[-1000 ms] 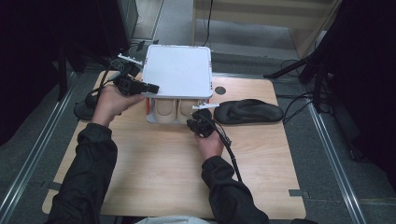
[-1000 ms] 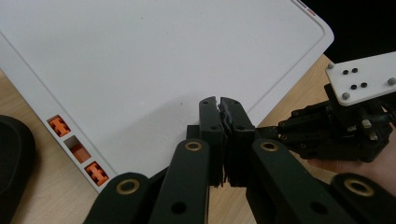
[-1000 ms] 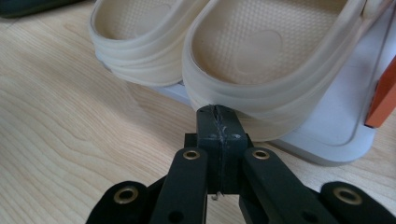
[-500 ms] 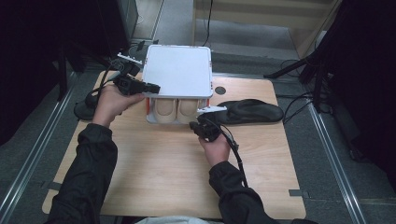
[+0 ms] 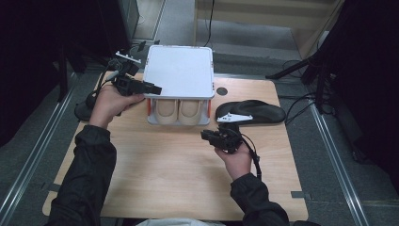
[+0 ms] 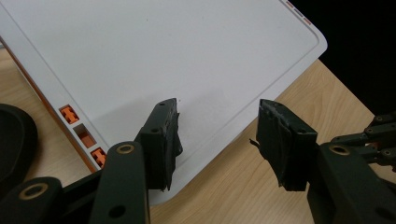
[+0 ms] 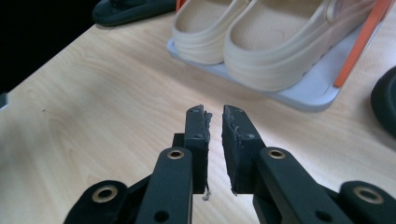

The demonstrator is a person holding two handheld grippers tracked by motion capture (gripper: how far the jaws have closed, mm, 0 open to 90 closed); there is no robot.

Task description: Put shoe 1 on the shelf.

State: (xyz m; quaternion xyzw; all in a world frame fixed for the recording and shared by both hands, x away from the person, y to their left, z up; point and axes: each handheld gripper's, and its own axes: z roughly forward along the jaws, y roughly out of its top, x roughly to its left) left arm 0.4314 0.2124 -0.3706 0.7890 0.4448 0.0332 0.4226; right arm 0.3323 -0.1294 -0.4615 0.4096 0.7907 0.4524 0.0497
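Looks mostly done: white shoe rack [image 5: 179, 77] sitting at the bench's [image 5: 164, 179] far edge, beige clogs [image 5: 179, 110] tucked underneath. Left claw [image 5: 153, 88] at the rack's corner, just been opening, gripping nothing. Right claw [image 5: 207, 136] just off the rack's front, barely parted, empty.

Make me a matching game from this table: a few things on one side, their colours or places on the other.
Things:
1 shoe rack top
2 clogs
3 black insole
4 left gripper

Descriptions:
A beige, on the rack's lower shelf
B open, over the rack's corner
C flat and white
D on the table, right of the rack

Pairs: 1-C, 2-A, 3-D, 4-B
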